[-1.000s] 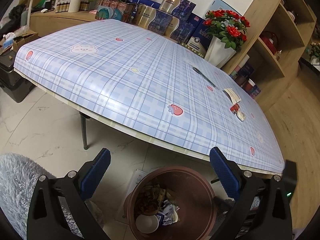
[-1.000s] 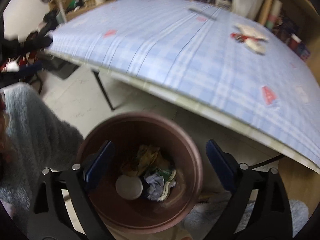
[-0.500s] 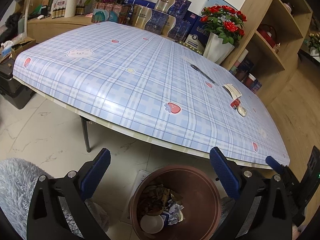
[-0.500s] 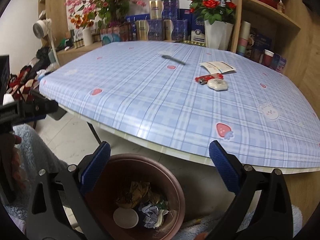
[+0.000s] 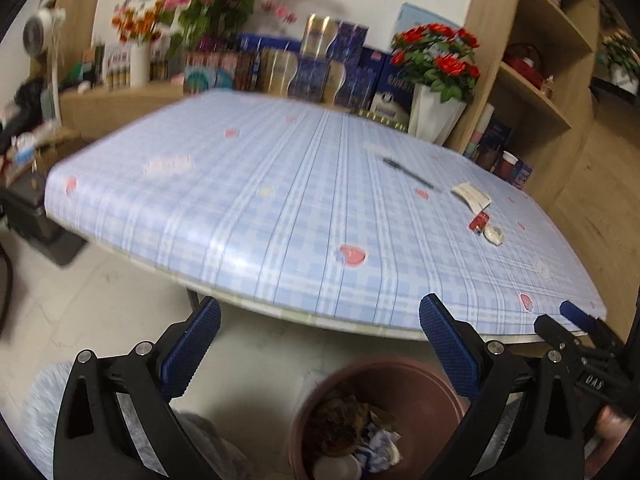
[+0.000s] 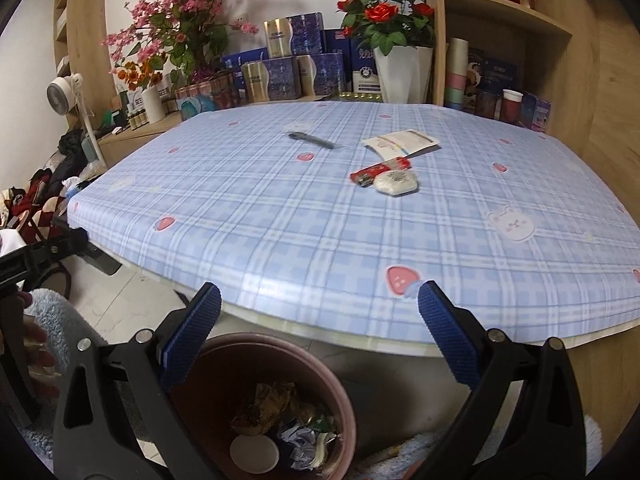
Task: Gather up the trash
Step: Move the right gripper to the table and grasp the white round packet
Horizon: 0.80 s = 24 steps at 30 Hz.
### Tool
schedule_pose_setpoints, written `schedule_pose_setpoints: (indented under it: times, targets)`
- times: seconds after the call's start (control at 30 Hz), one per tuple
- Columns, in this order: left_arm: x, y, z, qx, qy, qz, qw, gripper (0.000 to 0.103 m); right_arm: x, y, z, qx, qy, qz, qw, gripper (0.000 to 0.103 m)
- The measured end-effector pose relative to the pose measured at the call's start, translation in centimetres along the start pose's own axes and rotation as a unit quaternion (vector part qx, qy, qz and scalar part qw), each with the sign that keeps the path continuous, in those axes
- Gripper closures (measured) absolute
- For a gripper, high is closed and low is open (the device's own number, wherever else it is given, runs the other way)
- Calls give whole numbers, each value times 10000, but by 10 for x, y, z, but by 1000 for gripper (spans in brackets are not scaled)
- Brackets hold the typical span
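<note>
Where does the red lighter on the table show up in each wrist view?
Left wrist: red lighter at right of the table, small, beside a white packet.
Right wrist: lighter upper centre-right, touching that packet.
Shared landmark: black pen farther back.

My claws (image 6: 319, 312) wear ribbed blue pads (image 6: 444, 334) on black arms. Beyond them, the tablecloth (image 6: 320, 216) is pale blue-and-white plaid dotted with pink strawberries and a white bunny. On the tablecloth lie a red lighter (image 6: 379, 171), a white wrapper (image 6: 396, 182) and a dark pen (image 6: 311, 140). Below the tablecloth's edge, the bin (image 6: 344, 412) is reddish-brown.
</note>
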<state>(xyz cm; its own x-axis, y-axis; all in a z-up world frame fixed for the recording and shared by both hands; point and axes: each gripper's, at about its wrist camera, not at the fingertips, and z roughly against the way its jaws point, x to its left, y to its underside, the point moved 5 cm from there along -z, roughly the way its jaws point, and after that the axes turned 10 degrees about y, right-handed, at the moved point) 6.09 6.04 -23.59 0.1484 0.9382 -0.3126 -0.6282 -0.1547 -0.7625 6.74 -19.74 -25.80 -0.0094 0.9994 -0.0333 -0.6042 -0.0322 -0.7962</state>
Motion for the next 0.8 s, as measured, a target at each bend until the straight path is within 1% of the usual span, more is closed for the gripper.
schedule_pose_setpoints:
  times: [0.13,0.2,0.27,0.33,0.43,0.53,0.63,0.7,0.8]
  targets:
    - [-5,-7,-3,-12,-28,-219,9998,6,-13,-7,-4,-9,-63,-202,9998,6]
    - [-5,-12,-4,-87,-271,-287,9992,6,-20,-12,-9,46,-121,-277,9995,6]
    - [-5,-18,-7,-99,-311,-319,9990,6,-25,-16,-15,136,-188,-268,9994,6]
    - [-6,-24,-12,-72,-370,-350,9987,6,-29,-19,-21,257,-95,-191,9994,6]
    - [-11,-33,-20,-13,-205,-387,9990,6,-38,-25,-35,501,-3,-100,9987,6]
    - [-24,-44,-33,100,-147,-548,9983,6,-49,-37,-49,533,174,57,9984,6]
    - [-37,-54,-46,170,-31,-705,9974,6,-60,-54,-73,766,89,170,9969,7]
    - [-47,-61,-54,156,11,-874,9961,6,-63,-65,-85,868,22,262,9959,21]
    - [-59,-73,-69,172,33,-1051,9943,6,-63,-78,-108,1054,-54,490,9932,23]
